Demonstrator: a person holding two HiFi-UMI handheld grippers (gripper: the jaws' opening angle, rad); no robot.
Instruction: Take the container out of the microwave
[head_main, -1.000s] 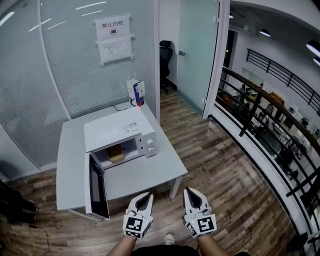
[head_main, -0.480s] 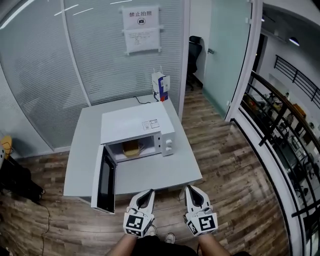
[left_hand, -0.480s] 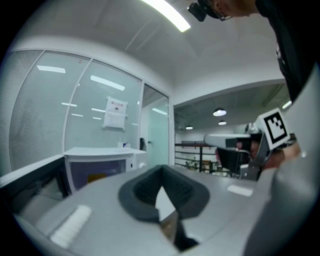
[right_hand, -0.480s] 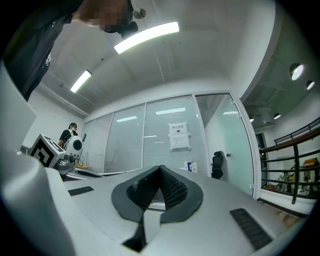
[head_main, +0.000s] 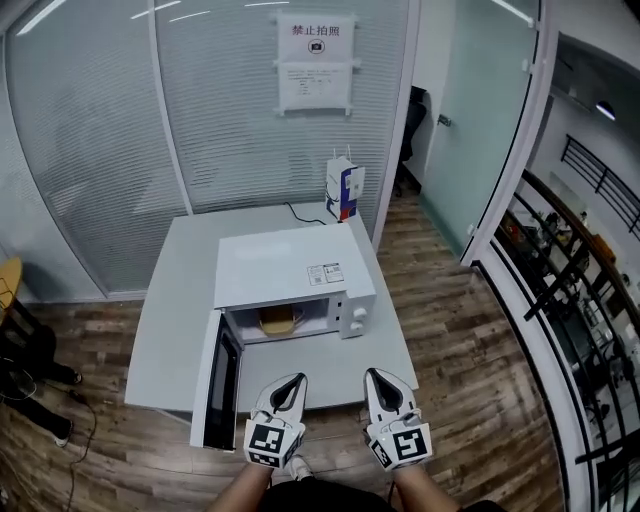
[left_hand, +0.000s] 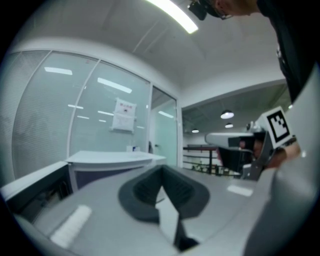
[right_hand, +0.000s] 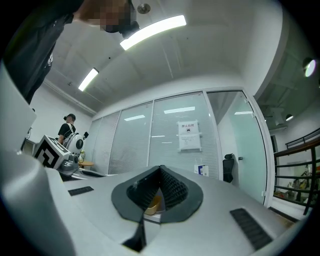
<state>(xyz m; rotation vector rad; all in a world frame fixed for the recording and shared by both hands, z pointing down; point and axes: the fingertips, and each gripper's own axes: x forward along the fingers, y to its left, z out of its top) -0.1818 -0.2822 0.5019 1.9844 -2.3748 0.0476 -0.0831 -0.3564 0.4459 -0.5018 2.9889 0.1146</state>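
A white microwave (head_main: 290, 270) stands on a grey table (head_main: 175, 310), its door (head_main: 222, 385) swung open toward the front left. Inside its cavity sits a tan container (head_main: 277, 322). My left gripper (head_main: 294, 381) and right gripper (head_main: 372, 376) hover side by side at the table's front edge, short of the microwave, both shut with nothing in them. In the left gripper view the gripper (left_hand: 161, 170) points level at the microwave (left_hand: 110, 159). In the right gripper view a sliver of the container (right_hand: 153, 202) shows below the closed gripper (right_hand: 160, 169).
A blue and white carton (head_main: 344, 190) stands at the table's back edge, by a glass wall with a paper notice (head_main: 316, 62). A black railing (head_main: 560, 270) runs along the right. A yellow stool (head_main: 8, 280) is at far left. A person (right_hand: 67, 131) stands beyond the left side.
Both grippers and the head have moved toward the table, so the microwave now sits nearer and more central in the head view. The jaws have stayed shut.
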